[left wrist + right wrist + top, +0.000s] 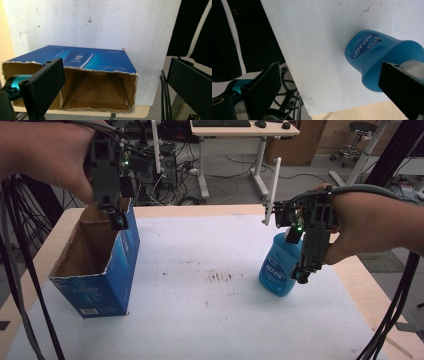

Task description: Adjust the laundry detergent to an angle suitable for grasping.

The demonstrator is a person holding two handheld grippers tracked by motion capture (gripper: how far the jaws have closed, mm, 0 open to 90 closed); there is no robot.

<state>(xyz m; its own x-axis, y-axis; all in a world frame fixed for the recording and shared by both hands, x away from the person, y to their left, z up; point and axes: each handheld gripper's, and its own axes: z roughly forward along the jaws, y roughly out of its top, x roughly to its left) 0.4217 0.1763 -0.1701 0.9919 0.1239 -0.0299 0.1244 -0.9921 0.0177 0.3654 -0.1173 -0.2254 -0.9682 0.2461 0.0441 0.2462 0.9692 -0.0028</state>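
A blue cardboard box [114, 270] with its top torn open stands on the left of the white sheet [210, 320]. My left gripper [116, 221] hangs over its far right rim, pointing down, jaws open and holding nothing. In the left gripper view the box [100, 59] gapes below the open left gripper [115, 65], brown inside. A blue plastic bottle [277, 270] stands at the right of the sheet. My right gripper [302, 276] is just right of it, open. In the right gripper view the bottle [372, 51] lies beside the right jaw of the right gripper [329, 67], not clamped.
A dark smudge [218, 276] marks the middle of the sheet. The wooden table edge [370, 295] runs past the sheet on the right. A white upright bar [272, 190] stands at the far edge. Cables [20, 285] hang at both sides; a desk [240, 130] stands behind.
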